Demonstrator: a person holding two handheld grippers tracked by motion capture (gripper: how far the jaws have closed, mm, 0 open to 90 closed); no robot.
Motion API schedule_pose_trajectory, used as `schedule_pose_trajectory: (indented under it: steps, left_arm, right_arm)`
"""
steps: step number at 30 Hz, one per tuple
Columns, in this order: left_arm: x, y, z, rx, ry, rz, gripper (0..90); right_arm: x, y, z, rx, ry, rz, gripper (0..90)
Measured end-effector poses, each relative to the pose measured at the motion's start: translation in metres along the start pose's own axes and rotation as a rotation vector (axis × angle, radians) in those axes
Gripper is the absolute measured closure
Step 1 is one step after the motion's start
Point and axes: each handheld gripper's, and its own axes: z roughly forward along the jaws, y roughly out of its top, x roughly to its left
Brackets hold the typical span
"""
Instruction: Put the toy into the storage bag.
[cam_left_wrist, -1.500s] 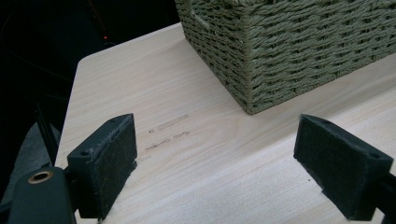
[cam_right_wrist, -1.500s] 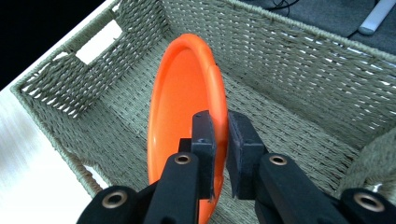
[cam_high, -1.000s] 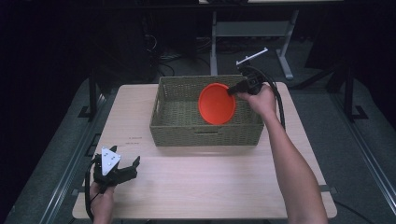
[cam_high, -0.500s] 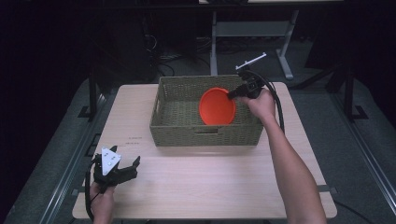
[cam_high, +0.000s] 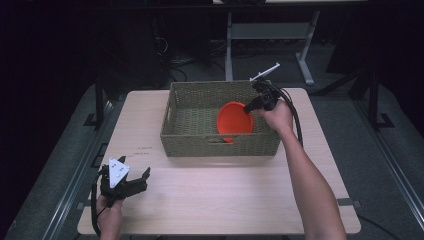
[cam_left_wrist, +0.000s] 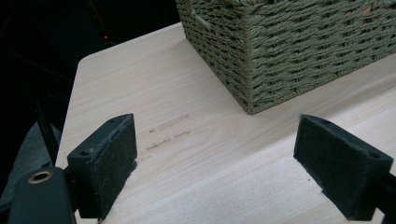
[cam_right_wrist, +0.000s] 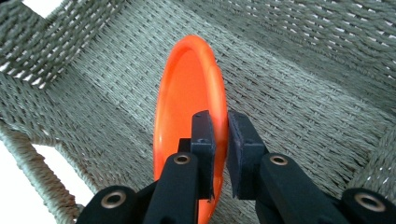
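In its own view the right gripper (cam_right_wrist: 219, 135) pinches the rim of the orange plate (cam_right_wrist: 184, 107), held on edge above the woven basket (cam_right_wrist: 303, 70) floor. The high view places that basket (cam_high: 200, 140) toward the desk's (cam_high: 225, 200) far edge. The left gripper (cam_left_wrist: 215, 158) gapes wide and empty near the front left corner.

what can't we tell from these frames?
- Whether the orange plate touches the basket floor: in the high view the front wall hides its lower edge; in the right gripper view the right hand-held gripper, clamped on the rim, covers it.
- Small marks on the table: too small to read in the left gripper view.
- Basket's far side: cut off by the left gripper view's top edge, beyond the open left hand-held gripper.
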Motion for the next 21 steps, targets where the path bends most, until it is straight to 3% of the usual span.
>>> schedule_pose_trajectory:
  steps: [14,21]
  left_arm:
    - [-0.0001,0.0005,-0.0006,0.005,-0.002,0.007,12.8]
    - [0.0004,0.0007,0.0003,0.006,0.002,0.004,12.8]
  right_arm:
    - [-0.001,-0.0009,0.0035,0.036,0.003,0.019,80.1]
    - [-0.0052,-0.0009,-0.0018,0.023,-0.004,0.04,77.1]
